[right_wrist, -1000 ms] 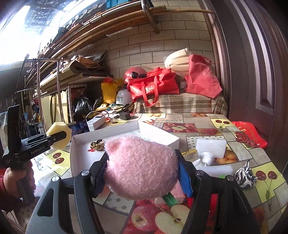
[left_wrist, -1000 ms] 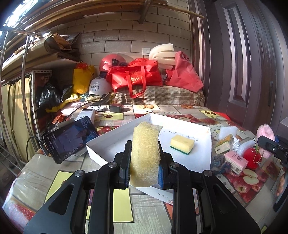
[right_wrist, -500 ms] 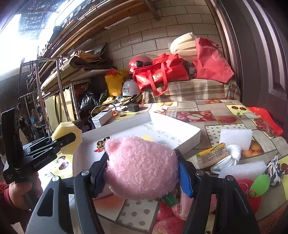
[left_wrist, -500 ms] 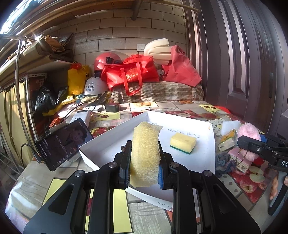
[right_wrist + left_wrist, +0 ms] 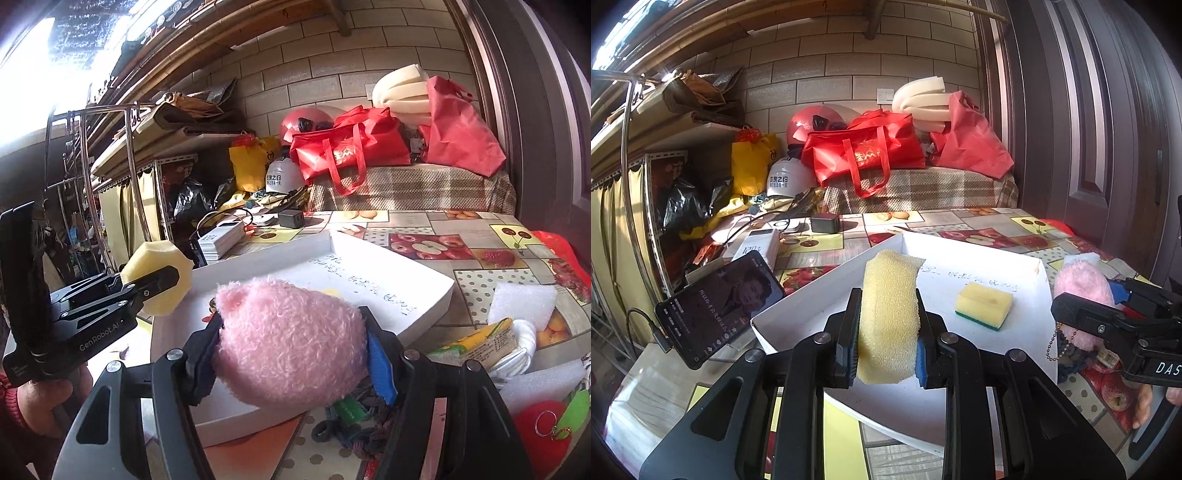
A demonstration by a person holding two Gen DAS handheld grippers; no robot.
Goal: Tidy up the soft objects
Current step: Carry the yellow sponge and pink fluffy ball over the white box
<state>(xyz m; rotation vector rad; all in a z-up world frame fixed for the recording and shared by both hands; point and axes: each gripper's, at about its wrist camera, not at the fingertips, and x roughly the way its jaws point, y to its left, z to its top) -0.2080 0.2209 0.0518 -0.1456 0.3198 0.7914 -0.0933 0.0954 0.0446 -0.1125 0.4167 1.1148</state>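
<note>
My left gripper (image 5: 888, 332) is clamped on a tall yellow foam sponge (image 5: 889, 317), which stands upright between the jaws and is squeezed at its middle. It hangs over the near edge of a shallow white tray (image 5: 1004, 258) on the table (image 5: 812, 243), which is covered in a fruit-print cloth. Inside the tray, toward its right side, lies a small yellow scrub sponge with a green base (image 5: 984, 305); handwriting runs across the tray floor behind it.

My right gripper (image 5: 291, 343) grips a fluffy pink plush toy (image 5: 288, 339), its jaws pressed into the fur on both sides. From the left camera, this toy sits just outside the tray's right edge. On the table to the right of the tray lie white foam blocks (image 5: 522, 301), a yellow-green carton (image 5: 476, 341) and a red apple-shaped keychain (image 5: 539, 432). A phone (image 5: 718, 301) leans by the tray's left corner. A hand (image 5: 48, 402) holds the left gripper's handle.
</note>
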